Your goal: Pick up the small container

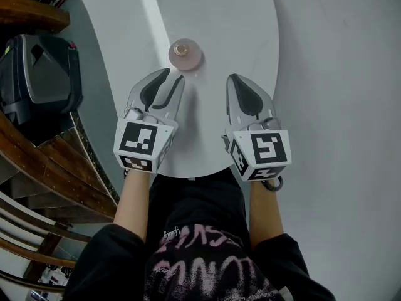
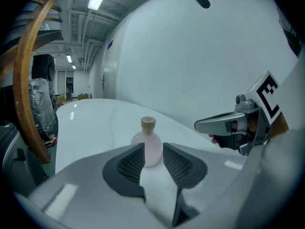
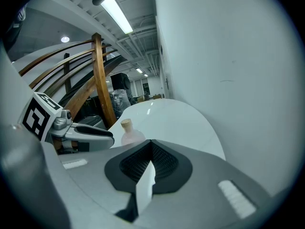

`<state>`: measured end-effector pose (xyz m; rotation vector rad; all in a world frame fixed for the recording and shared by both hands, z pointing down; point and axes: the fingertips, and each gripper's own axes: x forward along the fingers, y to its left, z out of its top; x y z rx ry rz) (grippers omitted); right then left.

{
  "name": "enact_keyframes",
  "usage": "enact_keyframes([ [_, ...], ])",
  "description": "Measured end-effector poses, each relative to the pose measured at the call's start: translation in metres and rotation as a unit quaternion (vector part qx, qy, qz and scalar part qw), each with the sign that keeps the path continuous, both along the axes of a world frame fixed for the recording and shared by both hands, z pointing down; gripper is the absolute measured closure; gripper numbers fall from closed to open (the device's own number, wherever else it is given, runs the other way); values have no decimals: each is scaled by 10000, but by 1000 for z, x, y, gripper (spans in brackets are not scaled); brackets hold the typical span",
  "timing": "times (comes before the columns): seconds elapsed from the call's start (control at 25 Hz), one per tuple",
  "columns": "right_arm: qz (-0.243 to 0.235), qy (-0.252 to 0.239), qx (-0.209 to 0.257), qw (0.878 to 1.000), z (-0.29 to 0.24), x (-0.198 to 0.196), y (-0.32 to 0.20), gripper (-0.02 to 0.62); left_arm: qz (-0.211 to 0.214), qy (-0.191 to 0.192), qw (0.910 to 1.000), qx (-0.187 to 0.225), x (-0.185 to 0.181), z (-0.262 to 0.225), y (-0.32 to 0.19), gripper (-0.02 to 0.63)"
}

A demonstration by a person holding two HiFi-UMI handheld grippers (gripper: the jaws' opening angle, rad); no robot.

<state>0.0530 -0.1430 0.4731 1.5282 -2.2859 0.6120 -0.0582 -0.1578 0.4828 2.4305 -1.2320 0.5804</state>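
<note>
Aim counts: left gripper [image 2: 153,151], jaws narrowly apart, should open wider and ease forward over the table [image 1: 241,17] around the small container [image 1: 185,53] just beyond, while right gripper [image 3: 151,144], closed and empty, keeps clear.

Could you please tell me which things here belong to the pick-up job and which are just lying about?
Job: small pink container; left gripper, open, aimed at it; white table under it.
Lying about: black case; wooden rails; right gripper, shut.
</note>
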Motion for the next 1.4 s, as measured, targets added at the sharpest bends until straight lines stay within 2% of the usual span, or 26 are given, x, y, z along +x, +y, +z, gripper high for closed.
enact_keyframes([
  [0.4,13,-19,-13,10000,2,1,-7,584,-21,-31,10000,-21,2,3,-8,397],
  [0.88,8,-34,7,10000,7,-2,-28,584,-63,74,9998,187,8,1,-37,379],
  [1.16,58,-82,-8,9999,7,1,-32,584,91,50,9997,212,16,5,-40,371],
  [1.4,107,-72,-37,9999,11,9,-35,584,32,53,9999,139,21,6,-46,371],
])
